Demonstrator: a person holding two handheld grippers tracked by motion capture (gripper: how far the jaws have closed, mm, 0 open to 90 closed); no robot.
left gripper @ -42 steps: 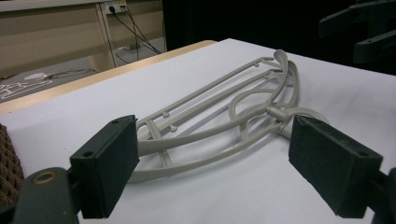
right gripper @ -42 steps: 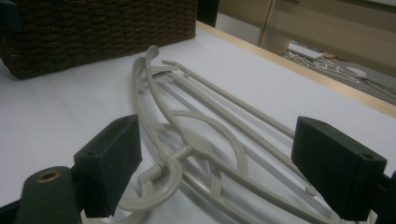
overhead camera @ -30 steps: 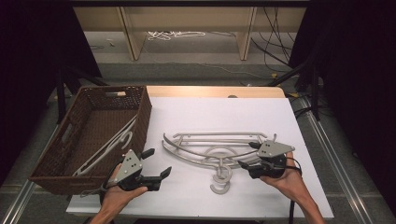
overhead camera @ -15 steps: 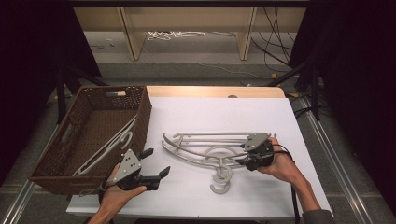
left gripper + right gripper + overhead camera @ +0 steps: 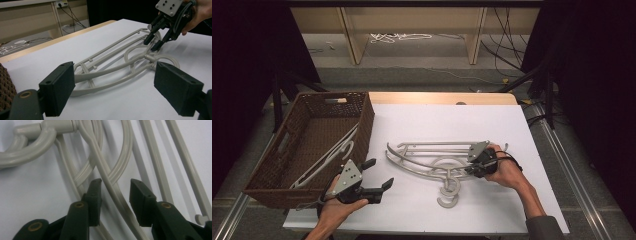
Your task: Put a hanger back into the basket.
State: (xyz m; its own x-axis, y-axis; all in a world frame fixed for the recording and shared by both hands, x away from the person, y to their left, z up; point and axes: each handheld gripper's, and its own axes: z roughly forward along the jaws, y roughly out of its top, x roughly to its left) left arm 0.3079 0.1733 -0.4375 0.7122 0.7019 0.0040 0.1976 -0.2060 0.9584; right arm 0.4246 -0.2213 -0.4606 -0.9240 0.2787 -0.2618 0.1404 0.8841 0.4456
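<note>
Looking down on the white table (image 5: 522, 210) first, biggest thing in play, with the brown wicker basket (image 5: 362, 135) sitting at about nine o'clock from the middle, one pale hanger (image 5: 324, 157) already lying inside it. Next down in size, the grey plastic hangers (image 5: 422, 162) on the sheet, a stack of them near the centre, long axis running nine to three across the table, hooks curling toward six o'clock.

Now the right gripper (image 5: 468, 169), it's right on that pile at its three o'clock end, nose pointing toward nine. Its jaws have just been closing, and in the right gripper view one hanger arm (image 5: 112, 192) runs straight up between the two black pads (image 5: 96, 192), but there's daylight on both sides, so no pinch yet, I'd call it a grasp about to land. That arm lies along the jaws rather than across them, toward twelve in that view, which matters: a squeeze here catches the bar side-on.

Left gripper (image 5: 379, 177) hangs at seven o'clock from the pile, well apart from it, jaws spread wide and empty, the hangers ahead of it in its own view (image 5: 112, 67). Right hand is plainly the nearer one, so the pickup looks like its job
</note>
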